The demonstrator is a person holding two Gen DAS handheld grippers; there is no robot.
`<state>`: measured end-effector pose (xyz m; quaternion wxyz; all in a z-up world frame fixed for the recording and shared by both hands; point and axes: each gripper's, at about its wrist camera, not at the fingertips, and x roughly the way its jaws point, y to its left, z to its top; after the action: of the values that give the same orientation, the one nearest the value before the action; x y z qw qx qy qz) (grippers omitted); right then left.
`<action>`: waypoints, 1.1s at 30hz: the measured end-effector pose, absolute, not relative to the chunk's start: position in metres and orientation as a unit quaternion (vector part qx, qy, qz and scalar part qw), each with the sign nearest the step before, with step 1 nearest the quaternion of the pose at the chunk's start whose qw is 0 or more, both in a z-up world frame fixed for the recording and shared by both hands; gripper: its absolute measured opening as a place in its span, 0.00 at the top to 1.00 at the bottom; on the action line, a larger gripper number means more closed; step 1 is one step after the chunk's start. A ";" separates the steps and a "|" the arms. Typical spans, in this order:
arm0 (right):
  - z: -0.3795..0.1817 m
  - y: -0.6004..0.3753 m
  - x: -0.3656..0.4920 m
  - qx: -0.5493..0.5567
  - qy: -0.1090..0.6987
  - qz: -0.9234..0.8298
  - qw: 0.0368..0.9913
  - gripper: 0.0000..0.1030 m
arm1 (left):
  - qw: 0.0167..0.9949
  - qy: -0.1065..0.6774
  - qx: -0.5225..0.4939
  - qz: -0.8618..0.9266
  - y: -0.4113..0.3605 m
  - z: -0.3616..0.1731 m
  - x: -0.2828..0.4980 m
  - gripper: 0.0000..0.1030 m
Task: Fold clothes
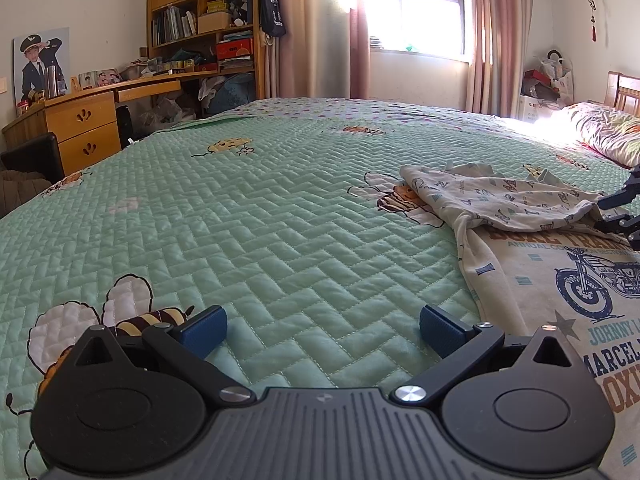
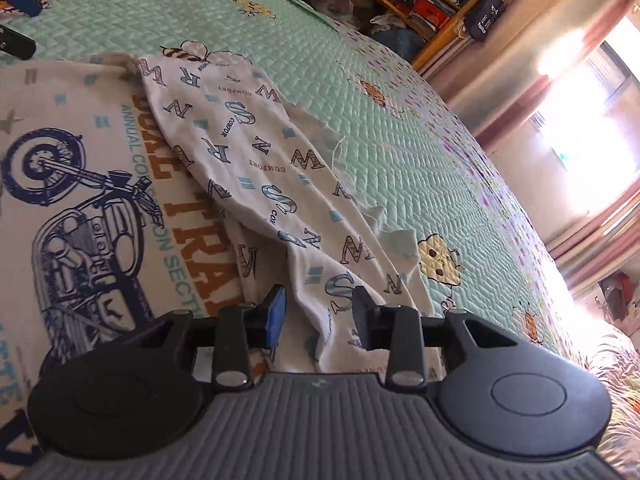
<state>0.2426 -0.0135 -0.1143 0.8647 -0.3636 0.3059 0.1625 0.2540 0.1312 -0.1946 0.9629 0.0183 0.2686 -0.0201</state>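
Observation:
A white T-shirt with a blue motorcycle print (image 1: 560, 280) (image 2: 80, 184) lies flat on the green quilted bedspread (image 1: 260, 220). Its letter-patterned sleeve (image 1: 492, 200) (image 2: 240, 140) is folded inward across the chest. My left gripper (image 1: 323, 334) stands open over bare quilt, left of the shirt's edge, with nothing between its fingers. My right gripper (image 2: 319, 312) is partly open over the sleeve's near end. A ridge of sleeve fabric lies between the blue pads, which do not press on it. In the left wrist view the right gripper (image 1: 624, 216) shows at the right edge.
A floral pillow (image 1: 608, 136) lies at the bed's head on the right. A wooden desk (image 1: 80, 120) and bookshelf (image 1: 204, 20) stand beyond the bed's far left side. A bright window (image 1: 412, 4) with pink curtains is behind. The left gripper's pad (image 2: 20, 2) shows in the right wrist view's top left.

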 end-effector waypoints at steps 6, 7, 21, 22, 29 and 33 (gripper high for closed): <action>-0.128 0.005 0.213 -0.428 0.283 0.163 0.843 0.97 | 0.963 0.269 0.017 -0.021 0.131 -0.195 0.254 0.01; -0.129 0.005 0.209 -0.431 0.283 0.160 0.842 0.97 | 0.963 0.270 0.016 -0.021 0.131 -0.195 0.254 0.01; -0.104 -0.009 0.234 -0.092 0.302 0.136 0.939 0.64 | 0.963 0.270 0.015 -0.021 0.131 -0.194 0.254 0.01; -0.107 -0.007 0.231 -0.095 0.302 0.134 0.939 0.64 | 0.963 0.270 0.014 -0.021 0.131 -0.194 0.254 0.01; -0.091 0.032 0.217 -0.150 0.237 0.158 0.947 0.58 | 0.962 0.271 0.013 -0.021 0.130 -0.195 0.254 0.01; -0.089 0.064 0.241 -0.083 0.246 0.177 0.949 0.53 | 0.962 0.270 0.013 -0.021 0.130 -0.195 0.254 0.01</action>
<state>0.2412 0.0635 -0.0895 0.9494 -0.0831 0.2462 0.1766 0.2541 0.1303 -0.1949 0.9624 0.0131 0.2704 -0.0209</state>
